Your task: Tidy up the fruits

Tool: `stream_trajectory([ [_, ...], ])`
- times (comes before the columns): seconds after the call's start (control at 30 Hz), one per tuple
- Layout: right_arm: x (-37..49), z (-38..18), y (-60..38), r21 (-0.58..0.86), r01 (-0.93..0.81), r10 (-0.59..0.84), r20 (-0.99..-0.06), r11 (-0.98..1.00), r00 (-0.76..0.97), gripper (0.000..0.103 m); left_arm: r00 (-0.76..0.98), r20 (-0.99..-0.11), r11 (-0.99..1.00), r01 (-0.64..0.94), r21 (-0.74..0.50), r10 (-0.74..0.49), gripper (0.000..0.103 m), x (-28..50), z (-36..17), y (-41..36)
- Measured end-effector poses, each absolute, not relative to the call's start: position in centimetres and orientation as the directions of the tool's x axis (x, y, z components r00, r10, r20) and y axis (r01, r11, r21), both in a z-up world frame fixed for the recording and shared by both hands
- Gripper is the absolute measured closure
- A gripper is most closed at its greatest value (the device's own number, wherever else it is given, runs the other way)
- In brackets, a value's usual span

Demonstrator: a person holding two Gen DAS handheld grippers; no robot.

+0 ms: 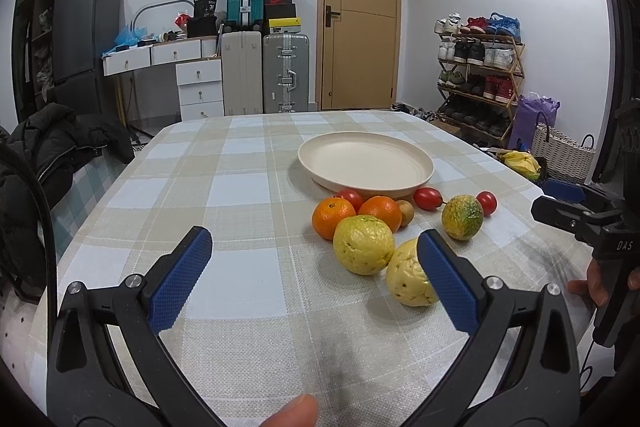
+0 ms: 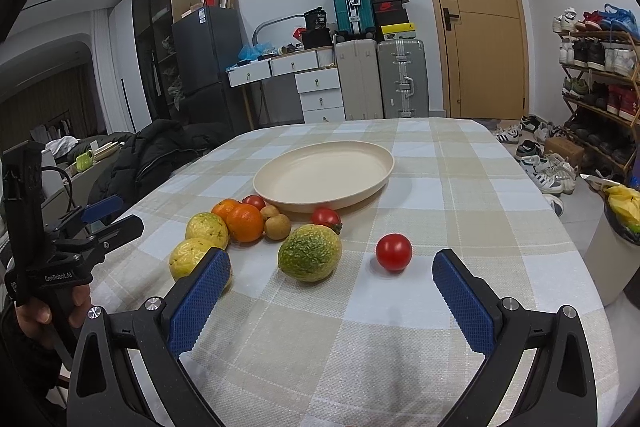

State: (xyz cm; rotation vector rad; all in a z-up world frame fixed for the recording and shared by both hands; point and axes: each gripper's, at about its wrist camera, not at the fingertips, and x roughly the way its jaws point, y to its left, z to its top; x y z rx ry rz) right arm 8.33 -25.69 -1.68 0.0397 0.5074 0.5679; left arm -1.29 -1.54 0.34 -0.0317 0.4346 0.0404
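A cream plate [image 1: 365, 163] [image 2: 325, 173] lies bare on the checked tablecloth. In front of it sit two oranges [image 1: 332, 217] [image 2: 245, 222], two yellow fruits [image 1: 363, 245] [image 2: 206, 229], a green-yellow fruit [image 1: 462, 217] [image 2: 310, 251], red tomatoes [image 1: 427, 197] [image 2: 394, 251] and small brown fruits [image 2: 277, 225]. My left gripper [image 1: 315, 241] is open, low over the cloth, its right finger in front of the nearest yellow fruit [image 1: 408, 281]. My right gripper [image 2: 332, 263] is open just short of the green-yellow fruit and the lone tomato.
The table [image 1: 224, 187] has free cloth to the left and beyond the plate. A black jacket [image 1: 60, 143] lies off the left edge. Suitcases [image 1: 264, 75], a drawer desk, a door and a shoe rack [image 1: 480, 75] line the room behind.
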Motion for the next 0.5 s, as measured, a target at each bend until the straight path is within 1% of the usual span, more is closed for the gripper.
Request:
stream_trajectory([
  [0.23, 8.55, -1.63, -26.10, 0.182, -0.481, 0.508, -0.445, 0.858, 0.738, 0.000, 0.910, -0.414, 0.998, -0.051, -0.035, 0.032, 0.001, -1.25, 0.59, -1.51],
  [0.5, 8.62, -0.87, -26.56, 0.204, -0.471, 0.512, -0.402, 0.858, 0.759, 0.000, 0.905, -0.422, 0.997, -0.063, -0.039, 0.041, 0.001, -1.11, 0.75, -1.52],
])
